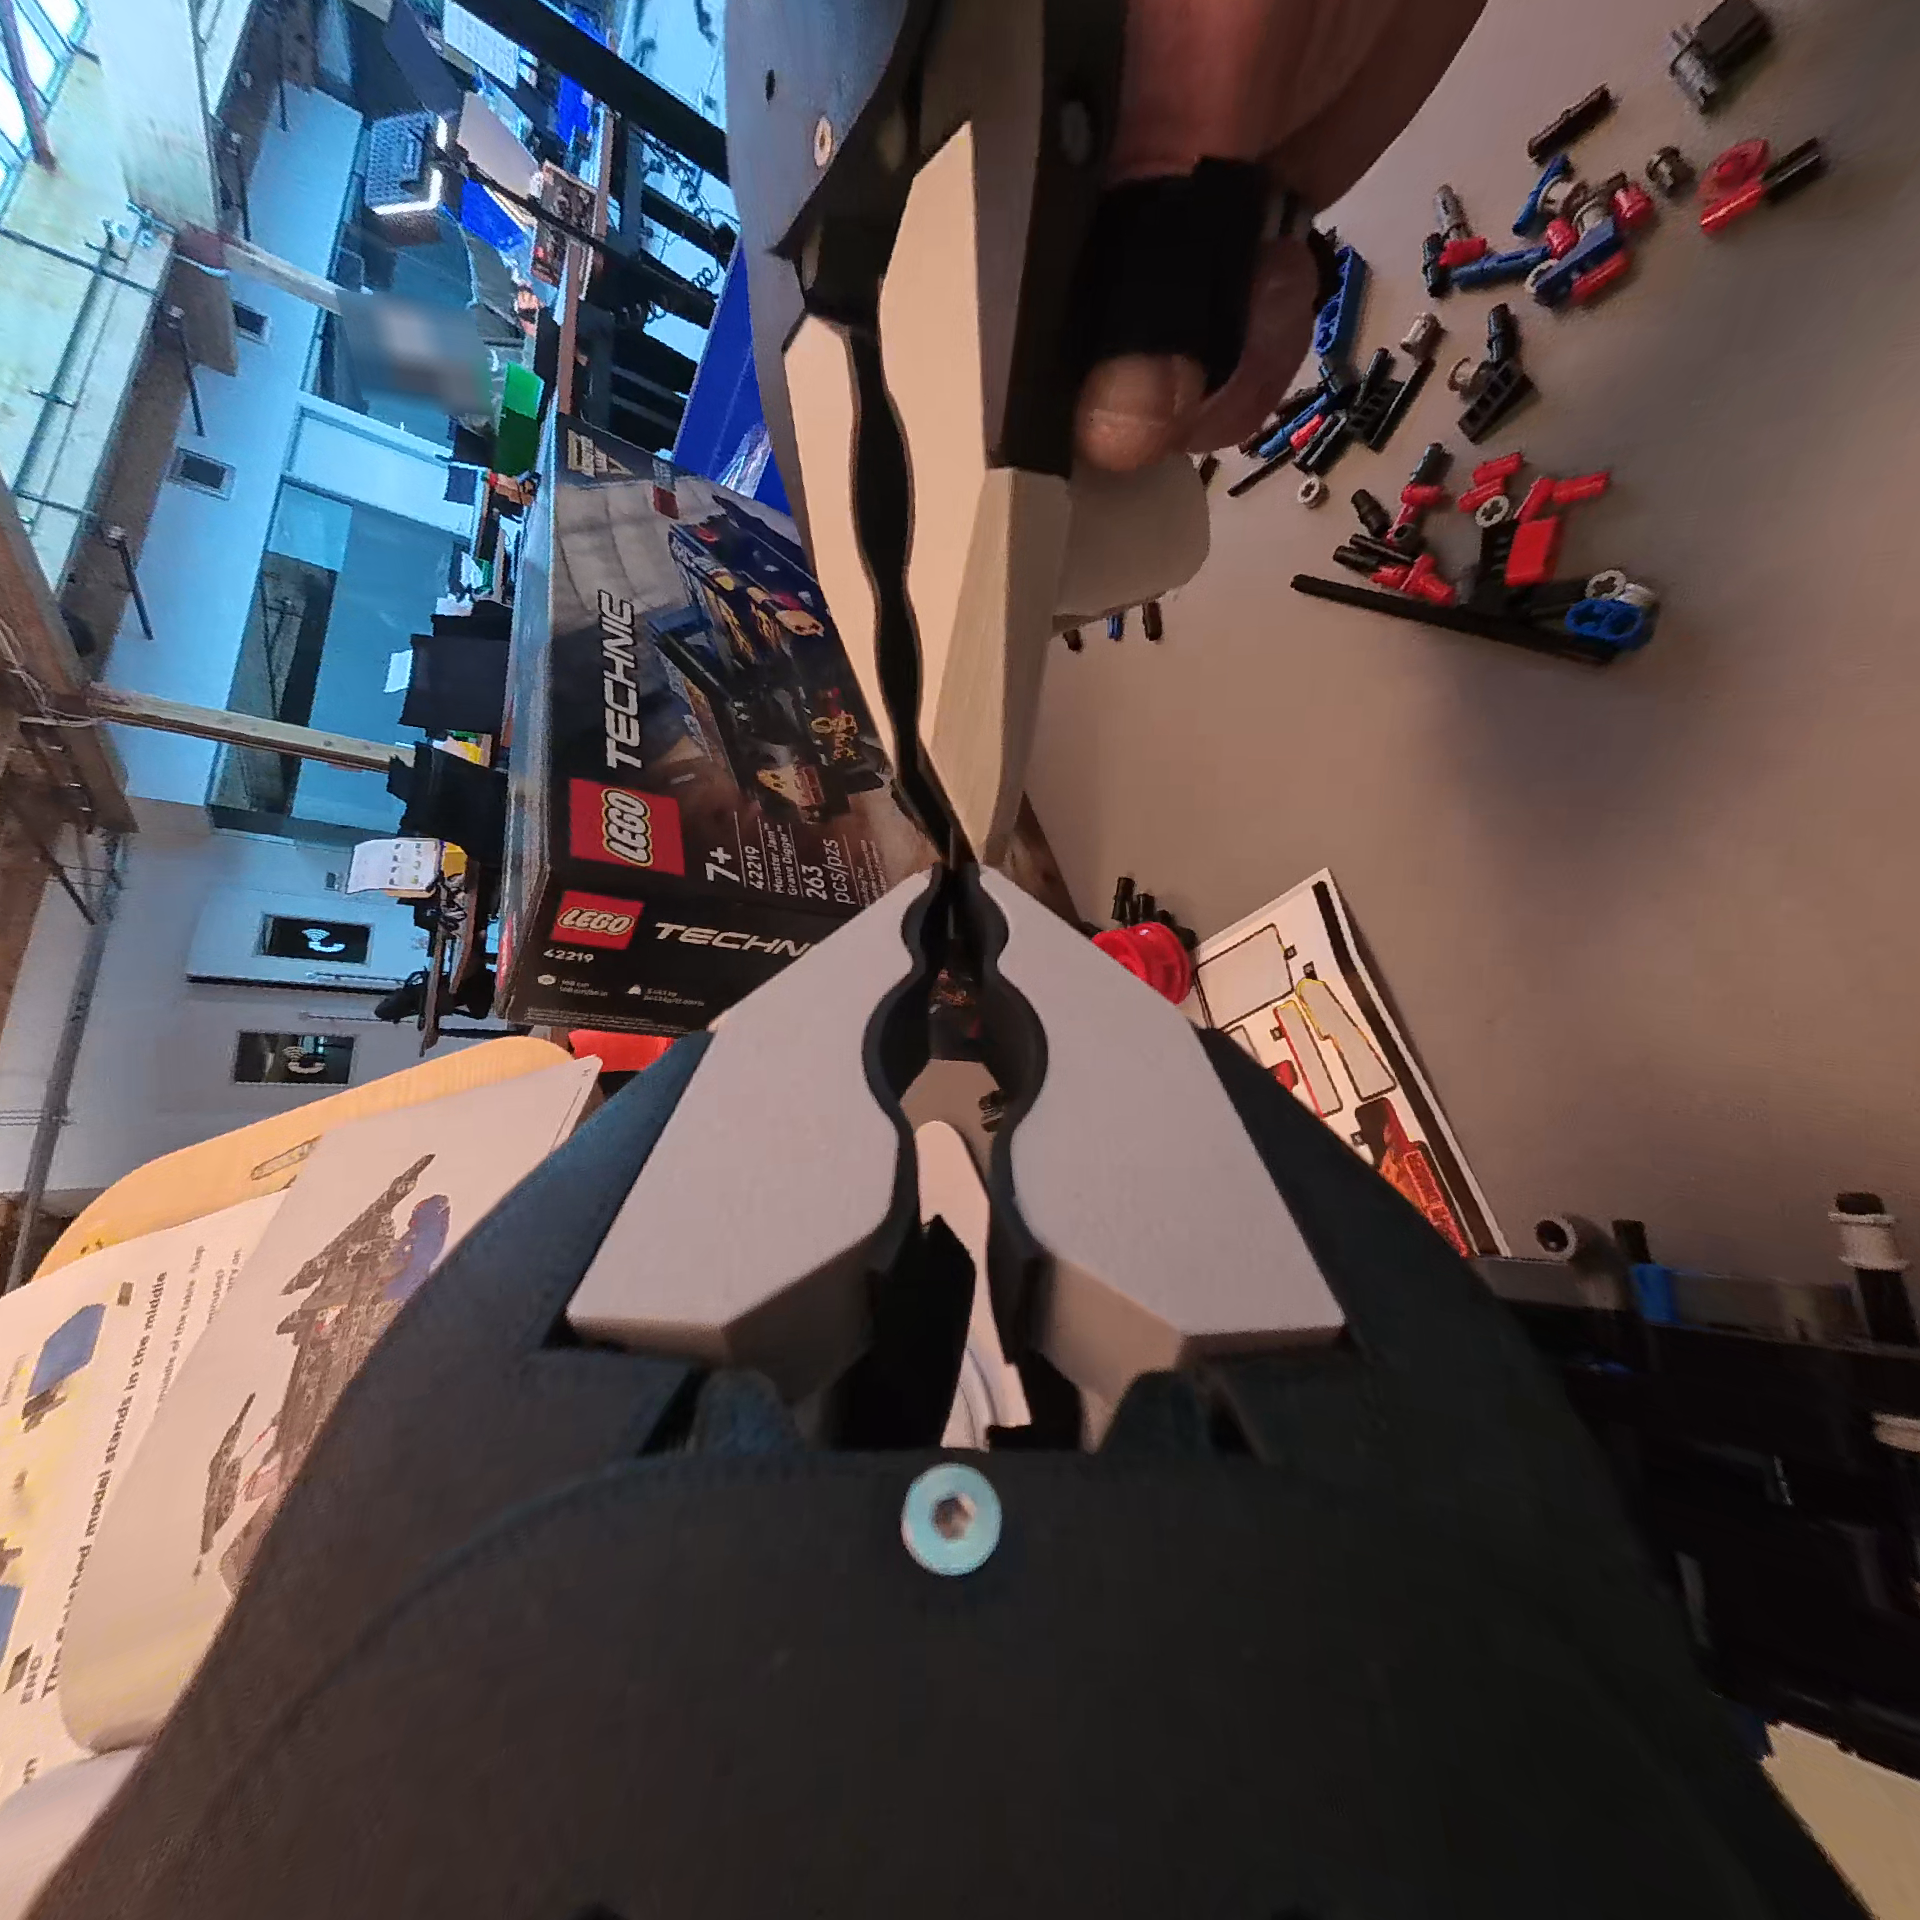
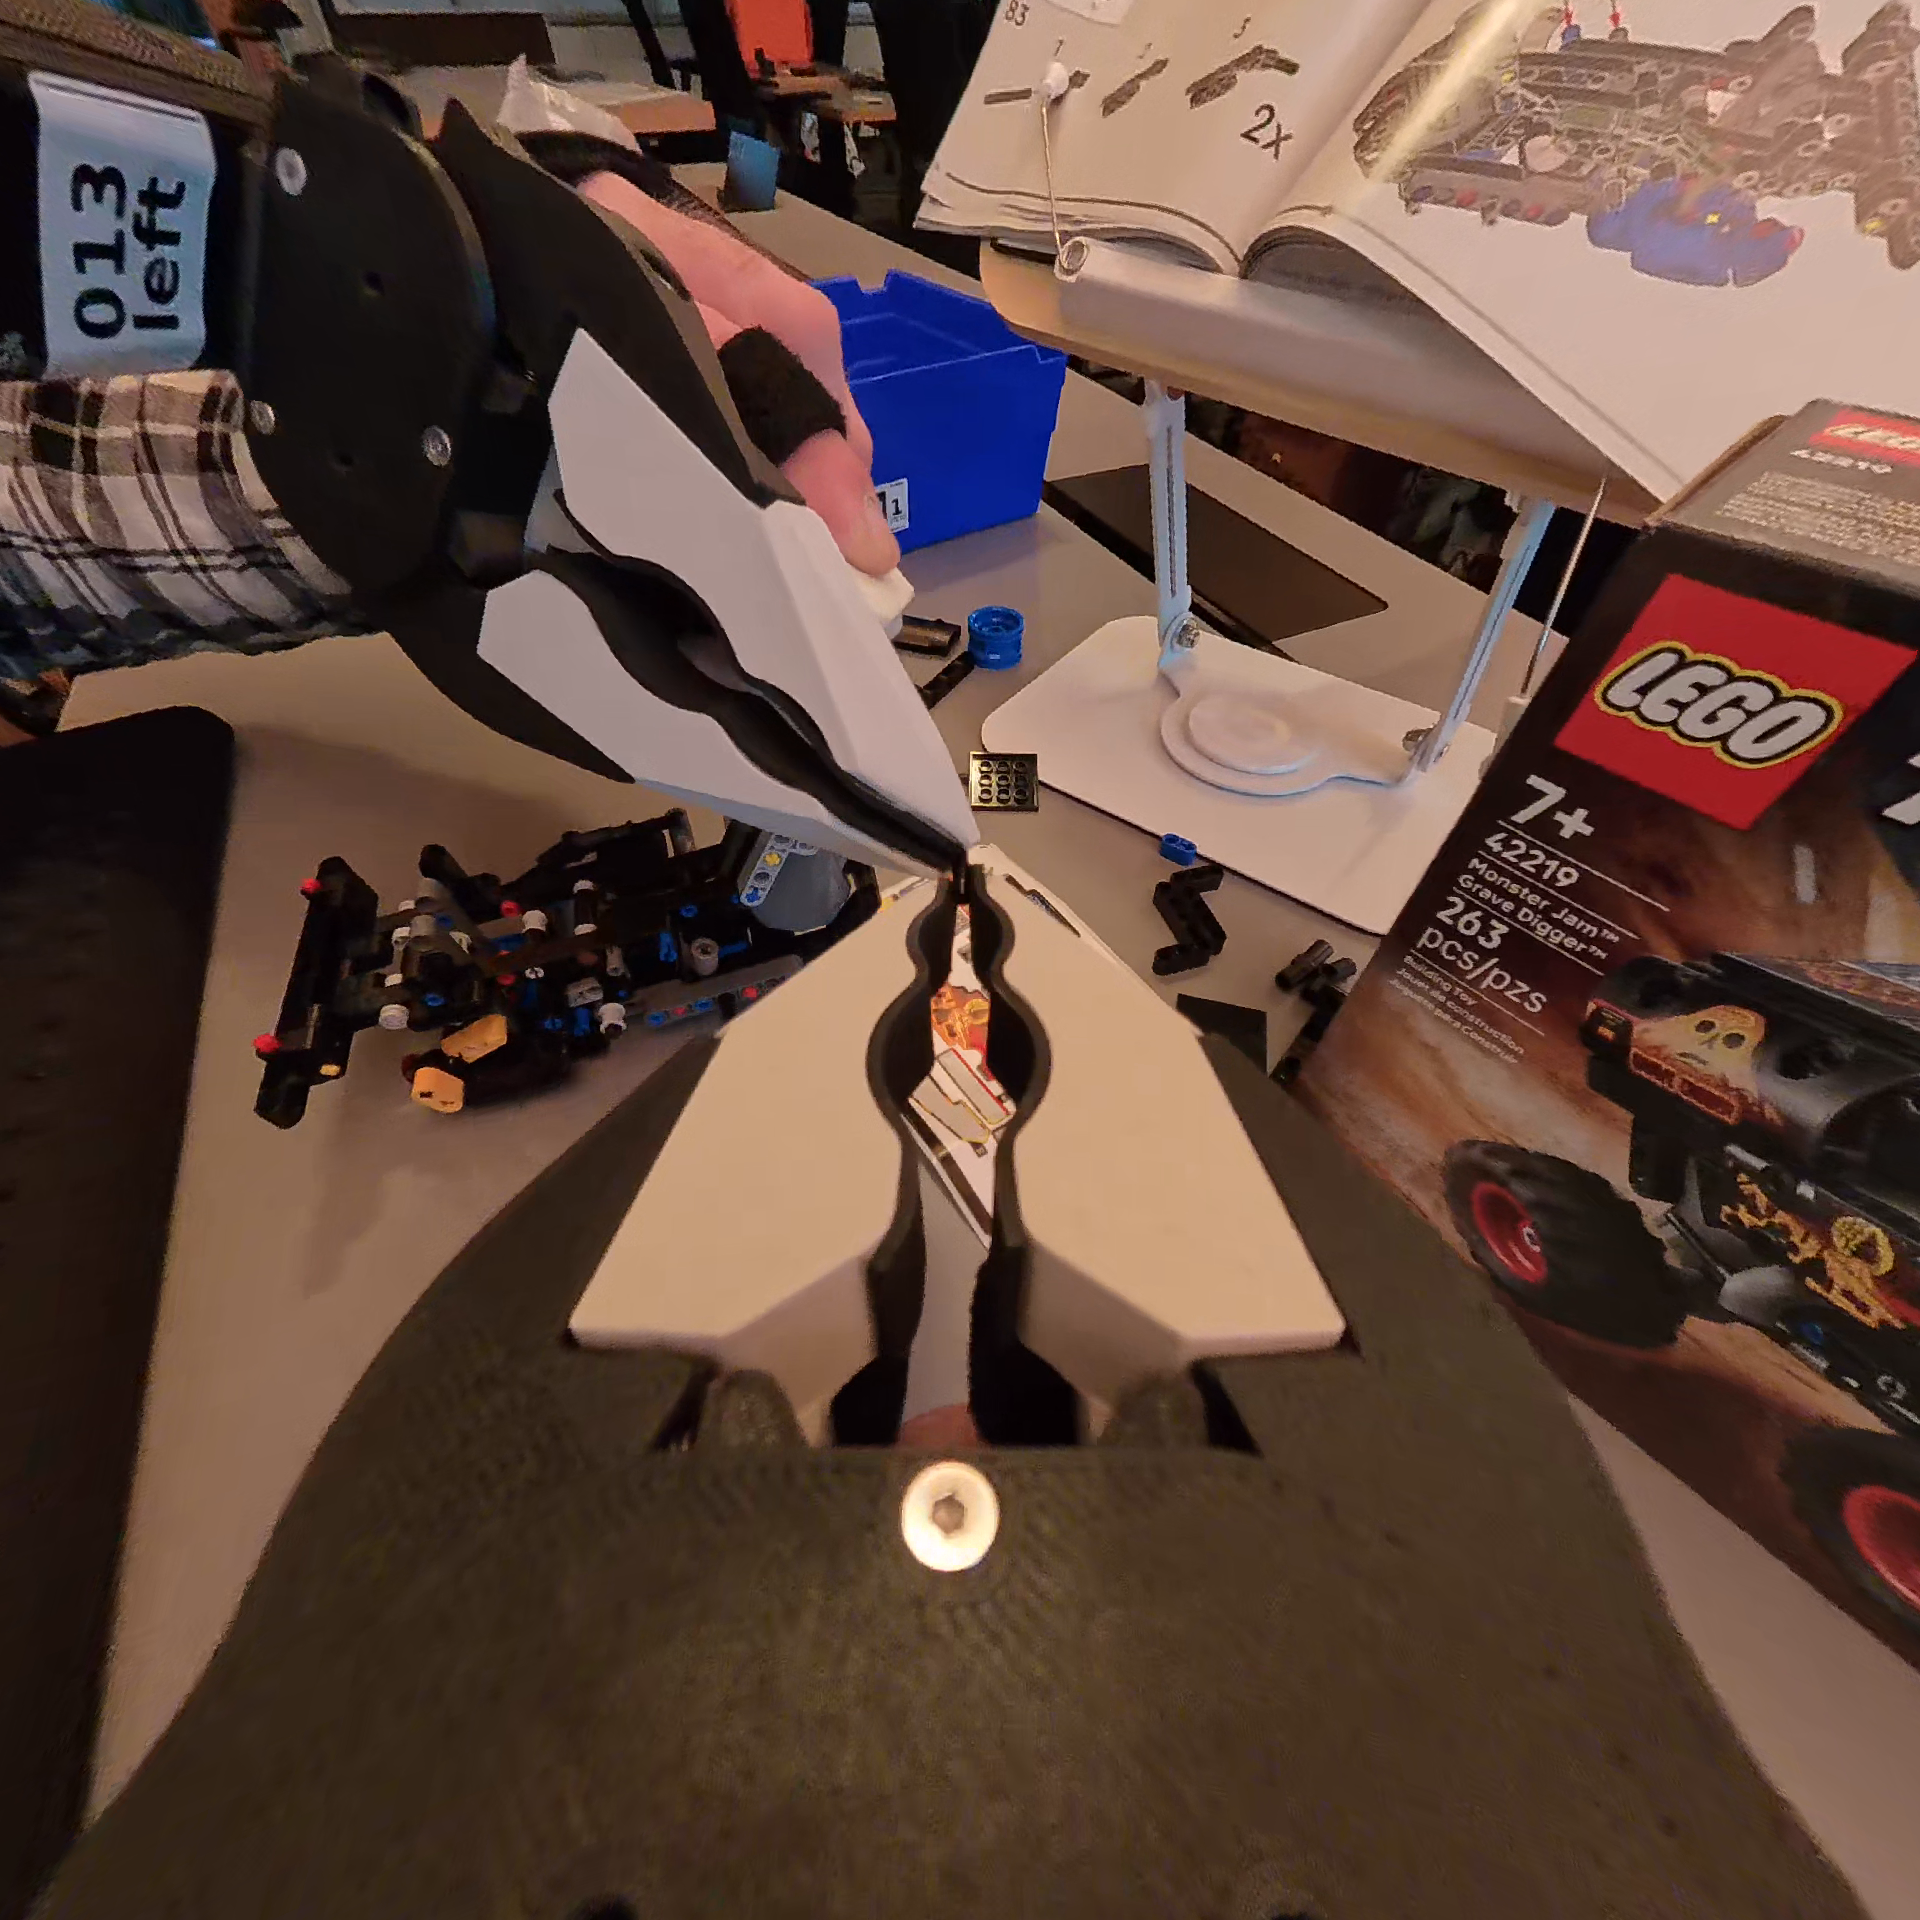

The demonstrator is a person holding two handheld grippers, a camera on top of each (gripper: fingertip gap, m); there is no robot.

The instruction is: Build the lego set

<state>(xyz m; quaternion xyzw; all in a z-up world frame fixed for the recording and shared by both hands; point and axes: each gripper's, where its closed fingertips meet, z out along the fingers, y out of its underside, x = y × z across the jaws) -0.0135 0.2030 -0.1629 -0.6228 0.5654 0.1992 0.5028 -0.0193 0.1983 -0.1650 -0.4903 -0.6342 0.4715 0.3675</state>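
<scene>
Fingers of both tools meet tip to tip above the worktop [image 2: 436,1195]: the left gripper [image 2: 961,857] and right gripper [image 2: 961,904] each look pinched shut on something thin and dark between them, too small to name. Largest nearby is the set's box [image 2: 1683,935], then the open instruction booklet [image 2: 1558,135] on its stand. The half-built truck chassis [image 2: 520,966] lies to the left, a sticker sheet [image 1: 1340,1049] under the tips, loose parts [image 1: 1496,530] farther off. Probably a handover or a peel: keep one grip firm, draw the other away slowly and straight.
</scene>
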